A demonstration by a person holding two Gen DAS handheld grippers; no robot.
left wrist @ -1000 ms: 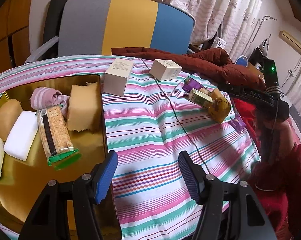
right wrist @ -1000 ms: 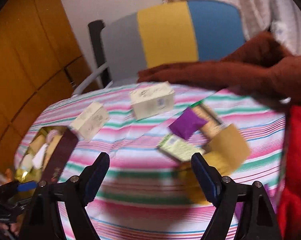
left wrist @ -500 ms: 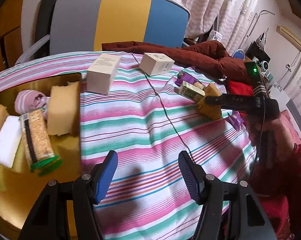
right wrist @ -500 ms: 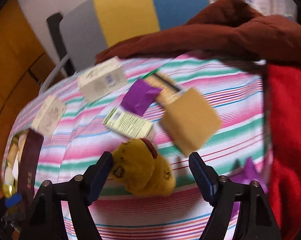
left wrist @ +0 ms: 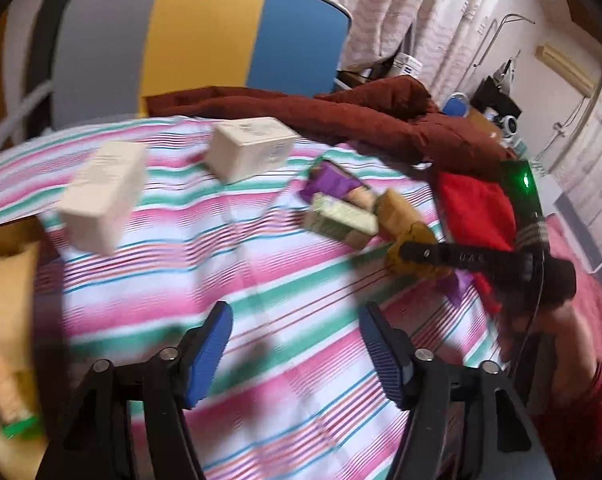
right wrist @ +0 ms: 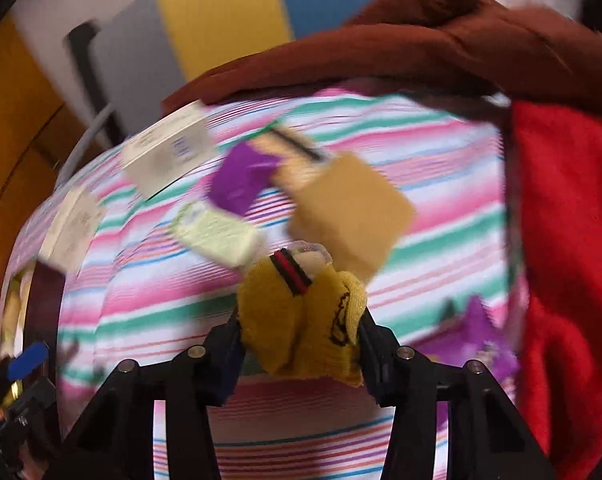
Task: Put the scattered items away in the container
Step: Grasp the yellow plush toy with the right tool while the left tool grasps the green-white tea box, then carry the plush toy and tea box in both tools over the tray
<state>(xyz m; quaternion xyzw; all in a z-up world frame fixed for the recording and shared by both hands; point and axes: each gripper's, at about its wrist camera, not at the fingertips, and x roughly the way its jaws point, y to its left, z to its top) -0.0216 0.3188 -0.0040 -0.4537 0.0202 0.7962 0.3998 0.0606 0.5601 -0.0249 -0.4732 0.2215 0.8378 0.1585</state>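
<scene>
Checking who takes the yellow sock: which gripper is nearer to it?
Right. The right gripper is closed around the yellow sock; the left gripper hangs open over the striped cloth, well short of it.

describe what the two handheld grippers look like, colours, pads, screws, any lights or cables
Both grippers are black, angular two-finger frames with silver screw heads at the joints. The left gripper has ribbed blue pads on its fingers. The right gripper seen from the left wrist is a black bar with faint lettering, a green light and a thin black cable.
</scene>
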